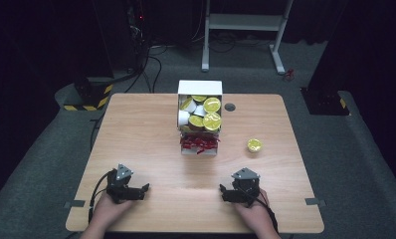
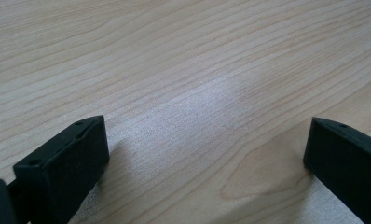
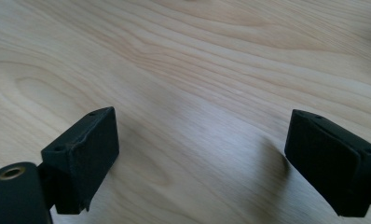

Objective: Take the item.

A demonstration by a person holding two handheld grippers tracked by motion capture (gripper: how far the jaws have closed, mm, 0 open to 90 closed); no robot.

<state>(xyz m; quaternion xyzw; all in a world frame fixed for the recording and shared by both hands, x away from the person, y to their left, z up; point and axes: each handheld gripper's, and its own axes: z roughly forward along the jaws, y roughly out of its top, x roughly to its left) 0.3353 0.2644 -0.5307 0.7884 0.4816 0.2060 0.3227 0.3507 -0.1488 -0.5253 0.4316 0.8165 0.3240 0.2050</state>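
A white box (image 1: 200, 87) at the middle back of the wooden table (image 1: 146, 124) holds several yellow-lidded cups (image 1: 212, 121), with a heap of red pieces (image 1: 199, 143) in its front part. To the box's right a single yellow-lidded cup (image 1: 254, 145) stands alone on the wood. My left gripper (image 1: 145, 188) rests near the front left edge, pointing right. Its jaws (image 2: 207, 135) are open over bare wood. My right gripper (image 1: 222, 192) lies near the front right, pointing left, and its jaws (image 3: 202, 135) are open too, with nothing between them.
A small grey grommet (image 1: 230, 107) sits in the tabletop right of the box. Behind the table stand a white desk frame (image 1: 246, 22), dark equipment and floor cables (image 1: 151, 64). Bare wood stretches between the two grippers and on the table's left half.
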